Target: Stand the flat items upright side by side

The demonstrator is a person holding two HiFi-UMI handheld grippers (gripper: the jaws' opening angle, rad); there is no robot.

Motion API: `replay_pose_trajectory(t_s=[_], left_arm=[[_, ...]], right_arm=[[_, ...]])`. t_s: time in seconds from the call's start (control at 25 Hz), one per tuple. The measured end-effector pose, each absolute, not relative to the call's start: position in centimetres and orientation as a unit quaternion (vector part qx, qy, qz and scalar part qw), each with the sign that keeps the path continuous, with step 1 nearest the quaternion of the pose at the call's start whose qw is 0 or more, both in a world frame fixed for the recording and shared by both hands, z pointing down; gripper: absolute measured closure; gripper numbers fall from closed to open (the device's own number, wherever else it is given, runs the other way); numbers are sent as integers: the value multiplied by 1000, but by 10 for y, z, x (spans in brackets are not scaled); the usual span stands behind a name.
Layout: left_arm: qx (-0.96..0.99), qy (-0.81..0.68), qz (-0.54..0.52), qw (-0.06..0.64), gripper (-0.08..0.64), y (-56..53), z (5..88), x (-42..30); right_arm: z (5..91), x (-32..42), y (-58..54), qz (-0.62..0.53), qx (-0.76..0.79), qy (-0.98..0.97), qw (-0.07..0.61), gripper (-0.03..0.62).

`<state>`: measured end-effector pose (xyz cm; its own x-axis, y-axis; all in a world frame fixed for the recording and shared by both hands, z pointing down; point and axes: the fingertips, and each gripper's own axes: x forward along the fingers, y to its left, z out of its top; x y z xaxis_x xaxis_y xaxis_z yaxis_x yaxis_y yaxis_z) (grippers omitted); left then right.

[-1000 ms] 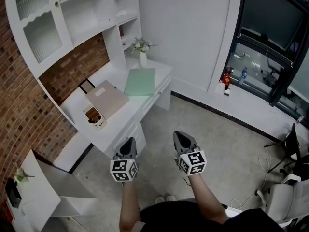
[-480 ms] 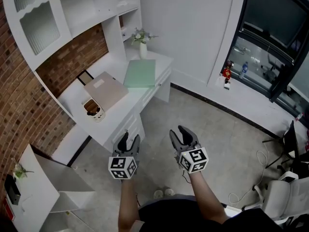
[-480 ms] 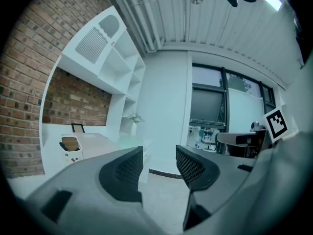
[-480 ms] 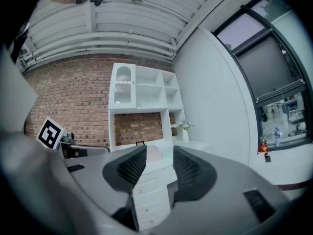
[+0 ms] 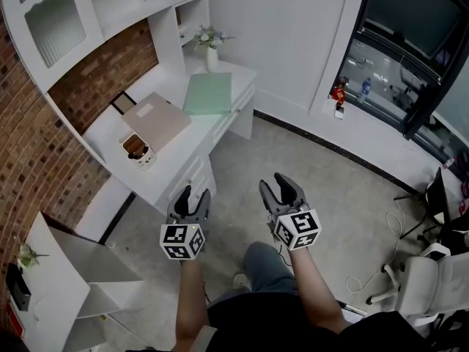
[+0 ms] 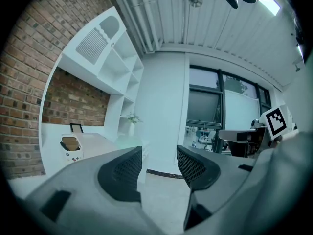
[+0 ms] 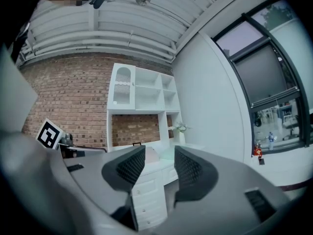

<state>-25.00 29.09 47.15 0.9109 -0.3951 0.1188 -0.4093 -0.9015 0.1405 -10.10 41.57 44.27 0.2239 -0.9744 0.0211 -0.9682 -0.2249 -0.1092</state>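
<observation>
Two flat items lie on the white desk (image 5: pixel 170 169): a beige one (image 5: pixel 155 119) and, beyond it, a pale green one (image 5: pixel 208 94). Both grippers hover over the floor in front of the desk, well short of it. My left gripper (image 5: pixel 189 199) is open with only air between its fingers; its jaws have just been opening. My right gripper (image 5: pixel 279 191) is open and holds nothing as well, its jaws also just opened. In the right gripper view (image 7: pixel 159 168) the beige item (image 7: pixel 150 155) and the green item (image 7: pixel 168 152) show faintly between the jaws. The left gripper view (image 6: pixel 159 168) looks past the desk's end.
A small white holder with brown contents (image 5: pixel 137 149) stands at the desk's near end. A vase of flowers (image 5: pixel 212 53) is at the far end. White shelves rise above the desk against a brick wall. An office chair (image 5: pixel 432 284) stands at the right, a low white unit (image 5: pixel 66 284) at the left.
Both grippers' jaws went from shut to open. The head view shifted, so the desk sits higher in the frame, and the person's knee has come into view.
</observation>
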Motion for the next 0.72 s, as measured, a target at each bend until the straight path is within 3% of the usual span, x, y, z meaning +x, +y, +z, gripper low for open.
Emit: replay_pose_trajectory(t_s=[0.72], left_arm=[[975, -216, 13, 45, 364, 220, 436, -212]], right_arm=[[406, -49, 362, 6, -789, 612, 54, 426]])
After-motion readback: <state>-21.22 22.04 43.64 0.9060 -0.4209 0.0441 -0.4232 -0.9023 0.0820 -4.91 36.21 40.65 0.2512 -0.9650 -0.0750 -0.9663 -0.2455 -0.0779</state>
